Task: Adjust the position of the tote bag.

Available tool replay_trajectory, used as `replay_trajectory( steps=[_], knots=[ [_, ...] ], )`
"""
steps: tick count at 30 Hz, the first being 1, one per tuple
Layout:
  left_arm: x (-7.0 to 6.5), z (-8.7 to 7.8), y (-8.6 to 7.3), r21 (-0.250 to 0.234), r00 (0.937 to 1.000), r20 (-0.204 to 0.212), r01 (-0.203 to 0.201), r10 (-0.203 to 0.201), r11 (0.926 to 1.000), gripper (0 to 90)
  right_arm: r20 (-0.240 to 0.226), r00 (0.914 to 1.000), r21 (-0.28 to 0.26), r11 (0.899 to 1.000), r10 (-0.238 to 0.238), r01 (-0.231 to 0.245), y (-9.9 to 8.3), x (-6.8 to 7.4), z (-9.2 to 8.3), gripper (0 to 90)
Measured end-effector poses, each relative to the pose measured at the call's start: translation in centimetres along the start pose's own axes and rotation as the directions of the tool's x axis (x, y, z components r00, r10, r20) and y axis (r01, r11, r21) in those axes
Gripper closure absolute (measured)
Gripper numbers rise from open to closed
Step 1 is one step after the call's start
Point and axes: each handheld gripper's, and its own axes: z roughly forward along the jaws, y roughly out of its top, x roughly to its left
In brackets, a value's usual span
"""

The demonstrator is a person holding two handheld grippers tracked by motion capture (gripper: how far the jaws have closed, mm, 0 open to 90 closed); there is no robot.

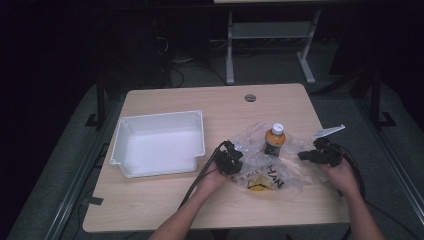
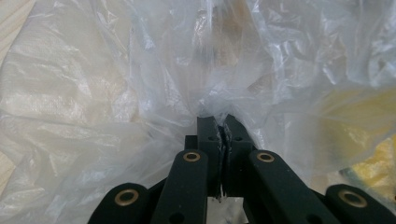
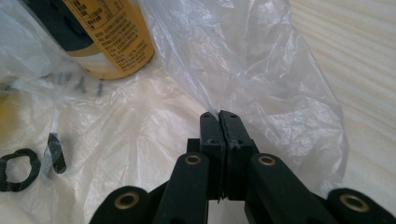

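A crumpled clear plastic bag point(image 1: 290, 172) with black lettering lies on the wooden table point(image 1: 175, 200), right of centre. An orange bottle point(image 1: 275, 140) with a white cap stands upright at the bag's far side. Something yellow point(image 1: 259, 184) lies inside the bag near its front. My left gripper point(image 1: 230, 157) is at the bag's left edge. In the left gripper view its jaws point(image 2: 219, 122) are shut on a fold of the bag's film point(image 2: 116, 93). My right gripper point(image 1: 320, 152) is at the bag's right edge, shut on the film point(image 3: 261, 84). The bottle's base point(image 3: 107, 42) stands beyond it to the left.
An empty white plastic tray point(image 1: 160, 116) sits on the left half of the table. A round cable hole point(image 1: 250, 97) is near the far edge. Bare wood point(image 3: 355, 56) lies to the right of the bag. A metal frame stands on the floor behind the table.
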Motion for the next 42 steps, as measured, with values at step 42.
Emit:
replay_trajectory(
  steps=[42],
  knots=[
    [-2.1, -8.4, 5.8, -0.193, 0.9853, 0.136, -0.076, 0.103, 0.9783, 56.1, -0.016, 0.9999, -0.04, 0.999, -0.002, 0.001, -0.5, 0.5, -1.0, 85.3]
  ],
)
